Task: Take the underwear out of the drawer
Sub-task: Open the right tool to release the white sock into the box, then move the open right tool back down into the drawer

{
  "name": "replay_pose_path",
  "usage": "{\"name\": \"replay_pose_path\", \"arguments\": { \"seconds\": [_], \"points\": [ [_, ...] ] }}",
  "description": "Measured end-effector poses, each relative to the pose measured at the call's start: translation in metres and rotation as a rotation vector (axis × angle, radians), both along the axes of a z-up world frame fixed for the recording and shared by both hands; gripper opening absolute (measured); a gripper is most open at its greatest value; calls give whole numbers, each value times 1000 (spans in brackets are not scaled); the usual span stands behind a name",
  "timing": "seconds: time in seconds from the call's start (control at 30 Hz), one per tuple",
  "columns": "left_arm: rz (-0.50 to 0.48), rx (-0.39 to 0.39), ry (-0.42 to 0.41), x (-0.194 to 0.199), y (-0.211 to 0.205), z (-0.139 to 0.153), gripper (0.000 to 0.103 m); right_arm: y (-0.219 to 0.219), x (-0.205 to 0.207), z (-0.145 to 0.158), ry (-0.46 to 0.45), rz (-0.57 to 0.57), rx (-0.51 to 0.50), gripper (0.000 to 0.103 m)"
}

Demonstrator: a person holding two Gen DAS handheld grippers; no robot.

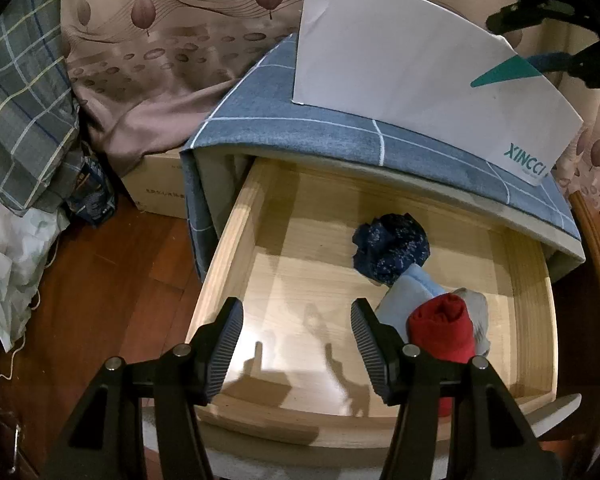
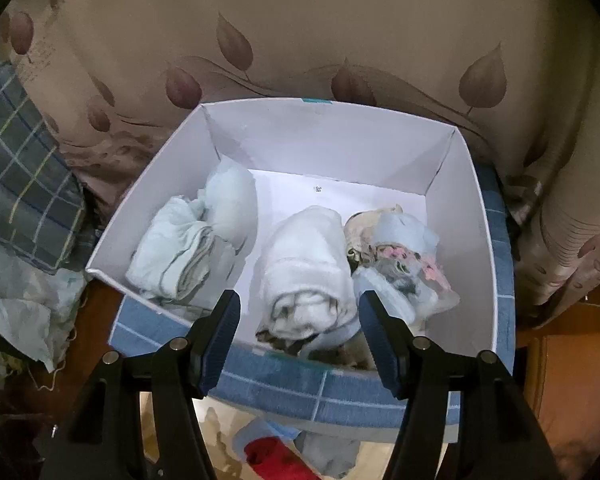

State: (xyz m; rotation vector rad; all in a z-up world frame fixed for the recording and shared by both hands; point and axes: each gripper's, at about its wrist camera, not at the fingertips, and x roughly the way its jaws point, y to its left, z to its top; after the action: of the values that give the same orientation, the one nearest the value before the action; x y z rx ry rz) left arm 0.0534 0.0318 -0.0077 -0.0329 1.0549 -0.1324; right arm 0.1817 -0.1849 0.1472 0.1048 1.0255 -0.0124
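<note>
Two grippers worked over one pale wooden pulled-out drawer [image 1: 260, 216]. Above it, on the blue checked cloth [image 1: 340, 136], stood a white cardboard box [image 2: 472, 216] holding rolled pale garments [image 2: 308, 272]. In the drawer lay a dark blue speckled bundle [image 1: 390, 252], a light blue folded piece [image 1: 404, 300] and a red rolled piece [image 1: 440, 328]. The left gripper [image 1: 296, 344] and right gripper [image 2: 298, 340] gaped wide, holding nothing.

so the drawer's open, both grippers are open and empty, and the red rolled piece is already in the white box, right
Not quite: the red rolled piece is in the open drawer, not the white box, as the left wrist view shows. Both the left gripper and right gripper are open and empty.
</note>
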Motion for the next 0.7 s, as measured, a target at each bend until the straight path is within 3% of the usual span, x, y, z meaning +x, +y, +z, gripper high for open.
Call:
{"name": "replay_pose_path", "arguments": {
  "seconds": [0.37,0.7],
  "points": [
    [4,9,9,0,-1,-1,58,-4,-52,6,17,42,5,59],
    [3,17,11,2,-1,-2,58,-23,-98,-38,108,12,36,59]
  ]
}}
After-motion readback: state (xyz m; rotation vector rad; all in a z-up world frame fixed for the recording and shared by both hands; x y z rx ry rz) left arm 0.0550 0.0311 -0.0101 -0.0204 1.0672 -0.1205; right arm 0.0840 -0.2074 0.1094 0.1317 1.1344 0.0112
